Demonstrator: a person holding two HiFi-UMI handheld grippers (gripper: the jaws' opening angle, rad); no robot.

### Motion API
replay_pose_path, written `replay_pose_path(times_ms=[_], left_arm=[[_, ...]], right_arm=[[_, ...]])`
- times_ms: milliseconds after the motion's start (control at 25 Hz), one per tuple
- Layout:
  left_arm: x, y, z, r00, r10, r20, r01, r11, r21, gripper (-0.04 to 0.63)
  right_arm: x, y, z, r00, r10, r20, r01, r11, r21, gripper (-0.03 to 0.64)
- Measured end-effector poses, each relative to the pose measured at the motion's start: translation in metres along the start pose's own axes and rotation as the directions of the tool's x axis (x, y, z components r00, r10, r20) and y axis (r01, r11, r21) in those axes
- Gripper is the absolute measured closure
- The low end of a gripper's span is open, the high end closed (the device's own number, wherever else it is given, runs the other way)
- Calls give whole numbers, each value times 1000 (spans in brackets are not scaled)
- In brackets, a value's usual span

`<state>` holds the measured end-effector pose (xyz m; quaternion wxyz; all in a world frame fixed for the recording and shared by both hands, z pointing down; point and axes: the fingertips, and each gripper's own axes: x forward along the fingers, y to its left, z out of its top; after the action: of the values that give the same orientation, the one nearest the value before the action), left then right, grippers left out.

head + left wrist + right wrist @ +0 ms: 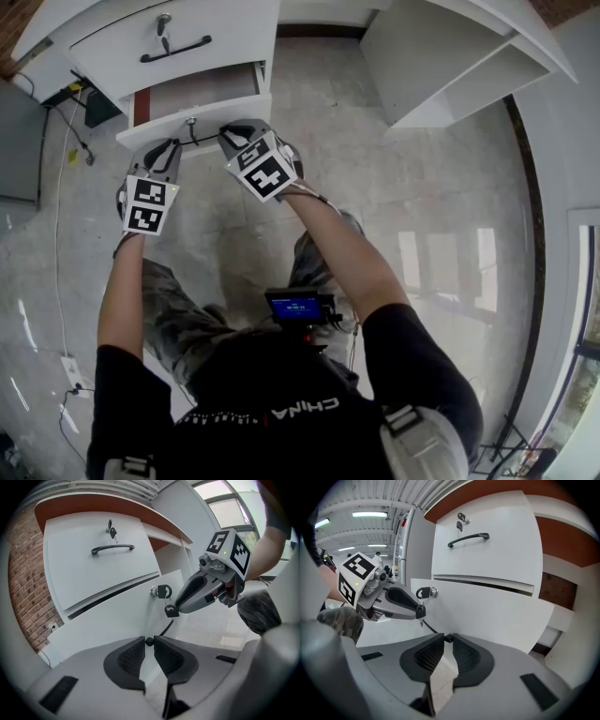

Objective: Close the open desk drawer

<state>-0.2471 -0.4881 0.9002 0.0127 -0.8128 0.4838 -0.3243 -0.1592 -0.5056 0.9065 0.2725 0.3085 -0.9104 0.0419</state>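
Observation:
The white desk's lower drawer (192, 114) stands pulled out, its brown inside (199, 86) showing. Both grippers meet its front. My left gripper (176, 148) is shut on the left end of the thin black drawer handle (202, 138); in the left gripper view its tips (149, 641) pinch a black piece of the handle (165, 627). My right gripper (234, 134) is shut on the handle's right end; its tips (448, 639) pinch the black bar (431, 627). A key with a tag hangs from the drawer's lock (161, 591) between the two grippers.
Above it the upper drawer (178, 42) is shut, with a black handle (175, 49) and a key. An open white cabinet bay (450, 66) stands to the right. Cables and a dark box (80, 98) lie on the floor at the left. My legs are on the tiled floor below the drawer.

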Motion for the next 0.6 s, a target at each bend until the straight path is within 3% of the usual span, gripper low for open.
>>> replay_pose_path(times_ms=[320,600], left_arm=[[29,20,9,1000,22,-20,-21,999,31,543],[48,39,11,999,17,-51,-15,999,31,543]], right_arm=[[23,-27,10,1000,-10,-15,10,1000,15,551],[42,-44,18,998,-31,-51,30,999,-29,550]])
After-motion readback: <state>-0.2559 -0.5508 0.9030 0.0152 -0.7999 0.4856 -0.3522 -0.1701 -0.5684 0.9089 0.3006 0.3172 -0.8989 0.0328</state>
